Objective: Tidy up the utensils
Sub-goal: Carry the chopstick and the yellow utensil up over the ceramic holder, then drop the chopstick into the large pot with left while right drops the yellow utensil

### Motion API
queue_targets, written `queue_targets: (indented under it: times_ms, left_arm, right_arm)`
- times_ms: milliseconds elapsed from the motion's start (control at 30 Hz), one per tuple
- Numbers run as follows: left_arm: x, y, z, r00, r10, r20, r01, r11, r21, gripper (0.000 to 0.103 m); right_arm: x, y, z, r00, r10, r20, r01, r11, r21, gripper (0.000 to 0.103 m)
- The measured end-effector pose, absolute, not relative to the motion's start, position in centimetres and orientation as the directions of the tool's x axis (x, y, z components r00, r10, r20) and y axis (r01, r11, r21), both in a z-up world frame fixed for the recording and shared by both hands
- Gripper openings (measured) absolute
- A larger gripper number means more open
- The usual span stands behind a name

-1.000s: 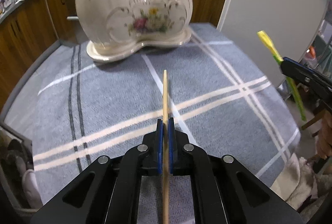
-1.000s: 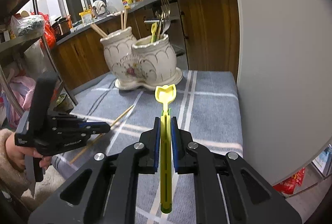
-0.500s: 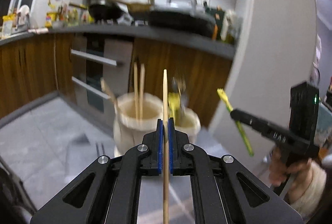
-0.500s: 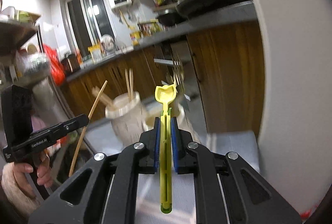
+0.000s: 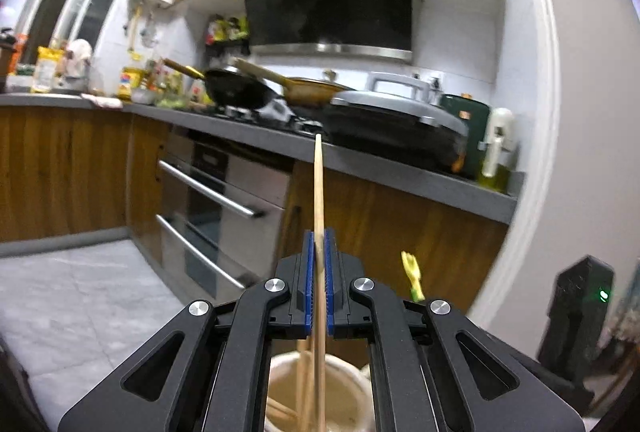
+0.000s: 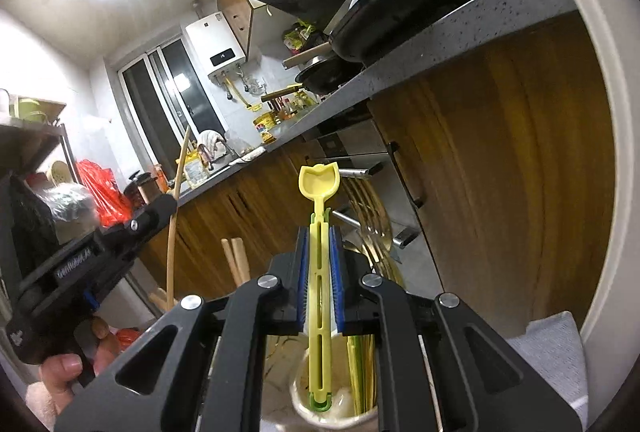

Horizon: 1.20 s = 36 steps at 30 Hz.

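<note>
My left gripper (image 5: 319, 238) is shut on a wooden chopstick (image 5: 318, 192) held upright, its lower end over the mouth of the cream ceramic holder's left pot (image 5: 348, 380), which holds other chopsticks. My right gripper (image 6: 319, 234) is shut on a yellow plastic spoon (image 6: 319, 188), bowl end up, its handle end at the mouth of the right pot (image 6: 352, 412), beside gold forks (image 6: 370, 228). The left gripper (image 6: 160, 210) with its chopstick (image 6: 173, 232) shows at left in the right wrist view. The spoon's top (image 5: 412, 272) shows in the left wrist view.
A kitchen counter (image 5: 260, 134) with pans and a hob runs behind, over wooden cabinets and an oven (image 5: 212, 200). A white wall or fridge side (image 5: 580, 152) stands close on the right. A corner of the grey tablecloth (image 6: 552, 344) shows at lower right.
Both grippers have risen and tipped upright over the holder. The chopstick's and spoon's lower ends now sit over or in the pots. Both grips are unchanged.
</note>
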<state>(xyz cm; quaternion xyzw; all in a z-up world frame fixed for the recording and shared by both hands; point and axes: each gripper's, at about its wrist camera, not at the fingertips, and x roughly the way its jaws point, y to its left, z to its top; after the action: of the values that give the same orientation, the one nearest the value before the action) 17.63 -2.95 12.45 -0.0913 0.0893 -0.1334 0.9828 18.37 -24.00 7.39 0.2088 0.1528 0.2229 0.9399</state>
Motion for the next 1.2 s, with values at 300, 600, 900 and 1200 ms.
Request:
queue_targets:
  times_ms: [300, 600, 900, 1200]
  left_arm:
    - [17.9, -3.4, 10.5, 0.956, -0.258, -0.140, 0.235, 0.959, -0.159, 0.005]
    - [14.9, -2.8, 9.4, 0.931, -0.305, -0.201, 0.285, 0.951, -0.121, 0.005]
    - [13.0, -3.3, 7.6, 0.900, -0.311, -0.306, 0.303, 0.950, -0.075, 0.006]
    - [10.7, -2.7, 7.2, 0.892, -0.316, -0.322, 0.307, 0.948, -0.081, 0.015]
  right_arm:
    - [18.1, -23.0, 5.9, 0.869, 0.445, -0.214, -0.350, 0.861, 0.369, 0.010]
    - [16.3, -23.1, 5.2, 0.856, 0.453, -0.250, -0.363, 0.870, 0.334, 0.010]
    - [14.6, -22.7, 4.8, 0.846, 0.440, -0.300, -0.371, 0.891, 0.260, 0.010]
    - [13.6, -23.4, 5.0, 0.848, 0.424, -0.317, -0.351, 0.898, 0.265, 0.025]
